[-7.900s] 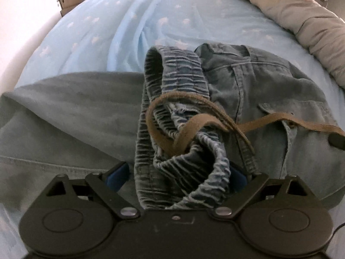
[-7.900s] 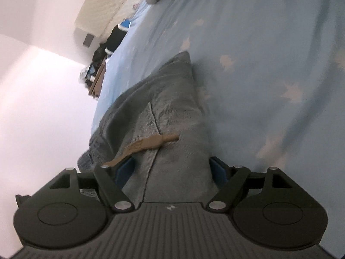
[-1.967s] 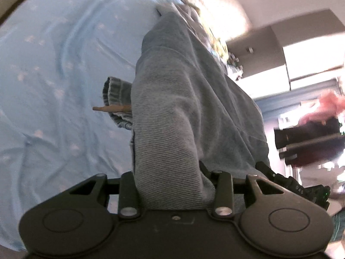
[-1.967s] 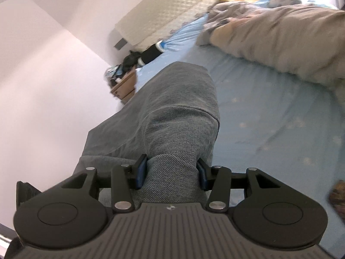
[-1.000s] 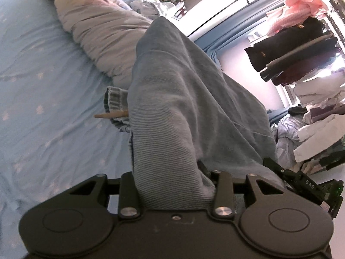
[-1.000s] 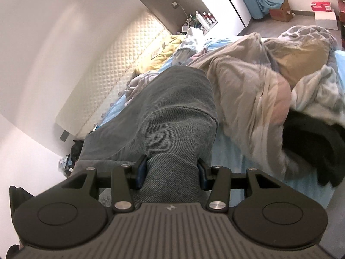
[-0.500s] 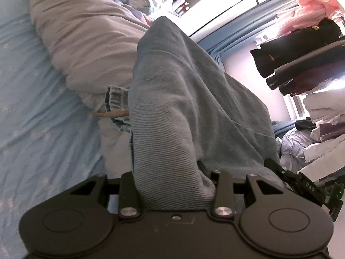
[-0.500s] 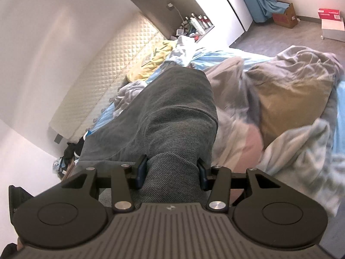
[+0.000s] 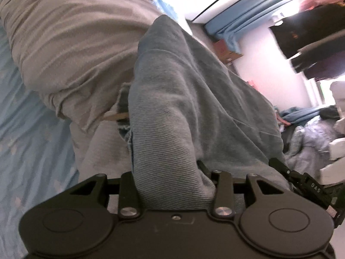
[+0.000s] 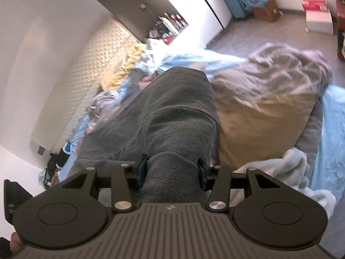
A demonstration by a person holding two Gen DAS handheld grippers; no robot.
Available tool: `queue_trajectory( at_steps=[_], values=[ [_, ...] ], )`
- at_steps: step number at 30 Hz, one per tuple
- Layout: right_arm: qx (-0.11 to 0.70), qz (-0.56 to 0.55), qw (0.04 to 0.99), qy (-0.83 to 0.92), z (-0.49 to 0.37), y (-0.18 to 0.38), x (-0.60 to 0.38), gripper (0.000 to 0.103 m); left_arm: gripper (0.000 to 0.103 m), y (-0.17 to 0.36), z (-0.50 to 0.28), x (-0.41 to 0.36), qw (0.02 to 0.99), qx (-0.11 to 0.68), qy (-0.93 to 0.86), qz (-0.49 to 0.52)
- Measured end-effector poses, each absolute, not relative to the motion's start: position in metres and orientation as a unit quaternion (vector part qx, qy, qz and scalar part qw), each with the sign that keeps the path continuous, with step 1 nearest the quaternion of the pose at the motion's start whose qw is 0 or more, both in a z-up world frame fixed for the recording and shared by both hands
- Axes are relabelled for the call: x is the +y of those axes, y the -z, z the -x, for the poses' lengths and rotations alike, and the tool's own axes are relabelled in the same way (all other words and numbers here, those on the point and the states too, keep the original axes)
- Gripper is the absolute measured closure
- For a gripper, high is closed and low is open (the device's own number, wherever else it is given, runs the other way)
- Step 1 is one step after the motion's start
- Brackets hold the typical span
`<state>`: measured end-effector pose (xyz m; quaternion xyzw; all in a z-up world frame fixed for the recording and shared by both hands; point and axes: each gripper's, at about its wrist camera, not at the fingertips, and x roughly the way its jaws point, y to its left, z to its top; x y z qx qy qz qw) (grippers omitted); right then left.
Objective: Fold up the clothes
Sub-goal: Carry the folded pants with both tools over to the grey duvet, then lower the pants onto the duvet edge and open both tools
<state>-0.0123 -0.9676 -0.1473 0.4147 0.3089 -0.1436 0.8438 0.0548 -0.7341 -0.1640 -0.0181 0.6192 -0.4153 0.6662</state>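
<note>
Both grippers were clamped on the folded denim trousers [image 9: 172, 112], carried in the air above the bed. The left gripper [image 9: 172, 185] pinched a thick bundle of the blue-grey cloth between its jaws; the right gripper [image 10: 171, 172] squeezed another bunch of the same garment, its blue pads [image 10: 141, 170] pressed into the fabric at 9 and 3 o'clock of the fold.

In the left view the elastic waistband [image 9: 121, 108] and a brown drawstring [image 9: 115, 114] poked out at 9 o'clock of the bundle, over a beige duvet [image 9: 71, 49] and the light-blue star-print sheet [image 9: 28, 133]. That loose end looked likely to slip out and let the layers slide apart, spoiling the fold. With the duvet heaped at 2 o'clock in the right view, setting the trousers on that lumpy pile could also skew them.

The cloth hid the left gripper's pads and whatever lay directly beneath. Motion blur smeared the hanging clothes [image 9: 312, 34] at 2 o'clock.
</note>
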Motion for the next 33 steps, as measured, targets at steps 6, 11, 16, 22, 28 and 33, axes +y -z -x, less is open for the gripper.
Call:
queue_trajectory(
  at_steps=[6,11,16,22,28,33],
  values=[
    [0.372,-0.405,0.818,0.168,-0.01,0.209,-0.97,0.051,0.061,0.21,-0.06,-0.737,0.672,0.634,0.382,0.0],
    [0.41,-0.408,0.796,0.18,-0.018,0.256,-0.972,0.046,0.057,0.224,-0.055,-0.738,0.672,0.63,0.388,-0.027],
    [0.416,-0.413,0.79,0.177,-0.02,0.276,-0.979,0.044,0.056,0.217,-0.05,-0.741,0.677,0.621,0.393,-0.045],
    [0.405,-0.421,0.792,0.177,-0.002,0.259,-0.979,0.039,0.049,0.201,-0.046,-0.738,0.676,0.621,0.393,-0.061],
    [0.406,-0.381,0.806,0.199,0.013,0.232,-0.971,0.036,0.032,0.172,-0.038,-0.723,0.693,0.594,0.401,-0.079],
    [0.377,-0.338,0.838,0.202,0.024,0.194,-0.964,0.034,0.021,0.136,-0.031,-0.707,0.728,0.544,0.408,-0.084]
  ],
)
